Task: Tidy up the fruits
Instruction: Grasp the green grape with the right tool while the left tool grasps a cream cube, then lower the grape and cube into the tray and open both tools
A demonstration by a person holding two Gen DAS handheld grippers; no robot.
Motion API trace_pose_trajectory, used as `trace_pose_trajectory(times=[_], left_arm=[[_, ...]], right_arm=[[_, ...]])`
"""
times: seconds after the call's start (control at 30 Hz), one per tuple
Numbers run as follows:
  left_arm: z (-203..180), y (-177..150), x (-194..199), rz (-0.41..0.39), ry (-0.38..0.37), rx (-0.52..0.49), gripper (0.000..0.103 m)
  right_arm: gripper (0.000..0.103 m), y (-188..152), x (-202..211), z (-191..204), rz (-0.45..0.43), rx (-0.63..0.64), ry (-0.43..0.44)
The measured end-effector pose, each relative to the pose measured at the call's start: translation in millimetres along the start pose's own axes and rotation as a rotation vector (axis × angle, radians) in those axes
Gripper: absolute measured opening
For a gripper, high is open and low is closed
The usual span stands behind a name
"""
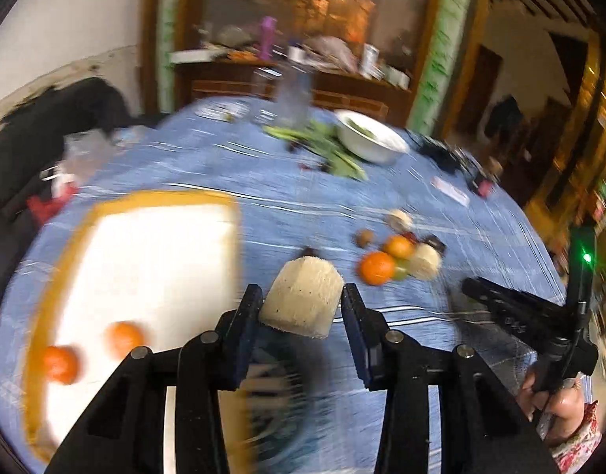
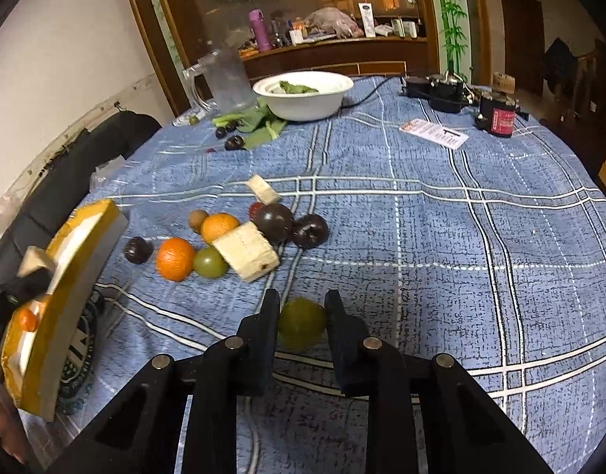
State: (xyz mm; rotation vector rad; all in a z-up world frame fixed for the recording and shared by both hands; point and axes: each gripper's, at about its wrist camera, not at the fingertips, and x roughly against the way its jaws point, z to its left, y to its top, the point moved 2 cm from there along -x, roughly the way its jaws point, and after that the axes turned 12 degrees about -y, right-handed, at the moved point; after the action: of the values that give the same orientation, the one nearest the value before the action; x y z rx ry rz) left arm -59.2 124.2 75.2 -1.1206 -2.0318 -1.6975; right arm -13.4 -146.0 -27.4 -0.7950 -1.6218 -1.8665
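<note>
Left gripper (image 1: 303, 308) is pinching a pale cut sugarcane piece (image 1: 304, 296) just right of the yellow-rimmed tray (image 1: 152, 197), its long axis pointing away from the camera. Right gripper (image 2: 302, 316) is squeezing a green fruit (image 2: 302, 322), near the fruit pile (image 2: 224, 245) right of that tray.

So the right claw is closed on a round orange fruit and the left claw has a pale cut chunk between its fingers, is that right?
Not quite. In the right wrist view, the right claw grips a round green fruit, not an orange one; the oranges lie farther off on the cloth. The rest holds: the left claw has the pale cut chunk between its fingers.
</note>
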Motion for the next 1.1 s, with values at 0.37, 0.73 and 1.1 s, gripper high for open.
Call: trace_pose_trajectory(times=[0.37, 0.73, 1.1], left_arm=[[113, -40, 66, -0.016, 0.164, 0.182, 0.04], [139, -64, 71, -0.007, 0.161, 0.208, 0.044], [156, -59, 92, -0.068, 0.171, 0.27, 0.061]], right_arm=[[0.026, 8, 65, 122, -0.012, 0.118, 0.287], [0.026, -24, 38, 273, 0.059, 0.367, 0.328], [0.034, -24, 26, 278, 0.075, 0.354, 0.321]])
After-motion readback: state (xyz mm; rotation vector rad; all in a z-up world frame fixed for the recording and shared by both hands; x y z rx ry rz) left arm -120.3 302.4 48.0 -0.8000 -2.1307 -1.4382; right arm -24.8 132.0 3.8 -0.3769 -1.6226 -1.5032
